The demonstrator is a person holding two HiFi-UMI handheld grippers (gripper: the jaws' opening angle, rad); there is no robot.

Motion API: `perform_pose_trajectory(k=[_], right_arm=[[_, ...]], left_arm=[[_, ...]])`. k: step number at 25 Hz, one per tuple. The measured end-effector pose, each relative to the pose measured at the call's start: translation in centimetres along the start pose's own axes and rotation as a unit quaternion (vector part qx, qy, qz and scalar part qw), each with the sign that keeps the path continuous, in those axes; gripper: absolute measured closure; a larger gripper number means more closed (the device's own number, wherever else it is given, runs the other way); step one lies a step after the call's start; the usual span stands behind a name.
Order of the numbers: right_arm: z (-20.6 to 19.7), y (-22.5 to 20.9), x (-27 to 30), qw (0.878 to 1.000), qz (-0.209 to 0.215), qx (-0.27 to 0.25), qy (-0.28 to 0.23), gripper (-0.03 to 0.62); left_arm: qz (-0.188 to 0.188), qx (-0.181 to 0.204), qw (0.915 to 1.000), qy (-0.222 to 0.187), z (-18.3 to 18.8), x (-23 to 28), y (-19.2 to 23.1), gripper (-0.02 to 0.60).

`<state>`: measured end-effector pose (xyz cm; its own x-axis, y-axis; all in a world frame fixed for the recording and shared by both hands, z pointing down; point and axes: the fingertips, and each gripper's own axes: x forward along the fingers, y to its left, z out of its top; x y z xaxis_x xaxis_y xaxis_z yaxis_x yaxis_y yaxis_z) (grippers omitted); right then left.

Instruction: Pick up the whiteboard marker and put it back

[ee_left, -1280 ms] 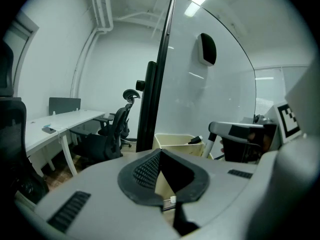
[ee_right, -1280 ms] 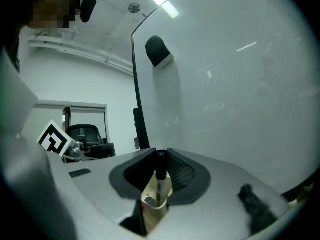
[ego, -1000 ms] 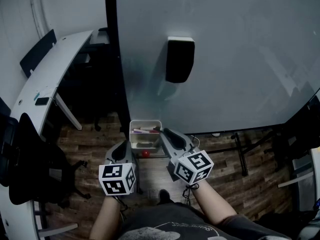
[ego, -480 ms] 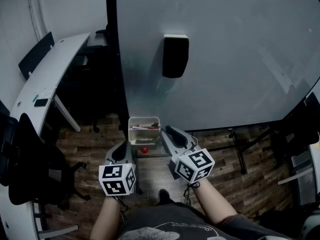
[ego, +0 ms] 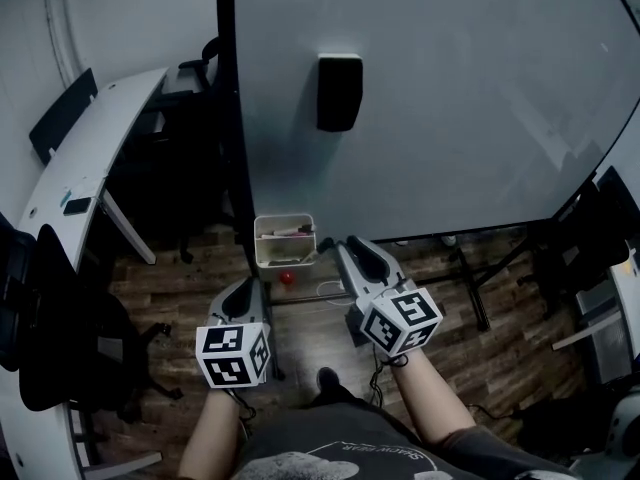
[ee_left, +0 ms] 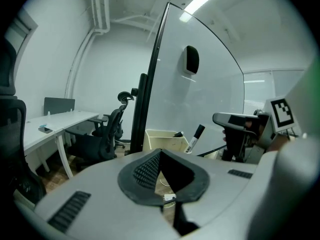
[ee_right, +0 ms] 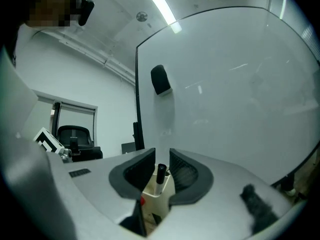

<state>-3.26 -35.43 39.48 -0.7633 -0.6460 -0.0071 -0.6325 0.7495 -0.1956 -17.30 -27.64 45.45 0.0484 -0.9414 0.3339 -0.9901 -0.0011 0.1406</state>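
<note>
The whiteboard marker (ee_right: 161, 170), white with a black cap, stands upright between the pads of my right gripper (ee_right: 161, 156), which is shut on it. From the left gripper view the marker (ee_left: 195, 137) hangs tilted in the air at the right gripper's tips, just right of the cream pen box (ee_left: 157, 139). In the head view my right gripper (ego: 355, 248) is to the right of the box (ego: 284, 240), apart from it. My left gripper (ego: 240, 293) sits lower left, its pads closed together with nothing in them (ee_left: 160, 154).
A large whiteboard (ego: 470, 98) fills the view ahead, with a black eraser (ego: 338, 91) stuck on it. A red ball (ego: 287, 278) lies under the box. A white desk (ego: 90, 163) and dark office chairs (ego: 50, 318) stand at the left.
My right gripper has drawn back from the box's right edge and a little up, and now stands clear of it. The left gripper has shifted slightly back too.
</note>
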Motion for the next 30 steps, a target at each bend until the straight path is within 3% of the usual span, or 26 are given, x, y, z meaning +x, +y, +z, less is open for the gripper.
perform_pose_trajectory(k=[14, 30], right_arm=[[-2.5, 5.3, -6.7, 0.999, -0.033, 0.012, 0.013, 0.516], [-5.6, 9.7, -13.0, 0.996, -0.076, 0.004, 0.051, 0.568]], left_arm=[[-0.048, 0.007, 0.9988, 0.004, -2.5, -6.0, -1.5, 0.568], [-0.106, 0.021, 0.9940, 0.016, -4.9, -10.3, -3.6, 0.568]])
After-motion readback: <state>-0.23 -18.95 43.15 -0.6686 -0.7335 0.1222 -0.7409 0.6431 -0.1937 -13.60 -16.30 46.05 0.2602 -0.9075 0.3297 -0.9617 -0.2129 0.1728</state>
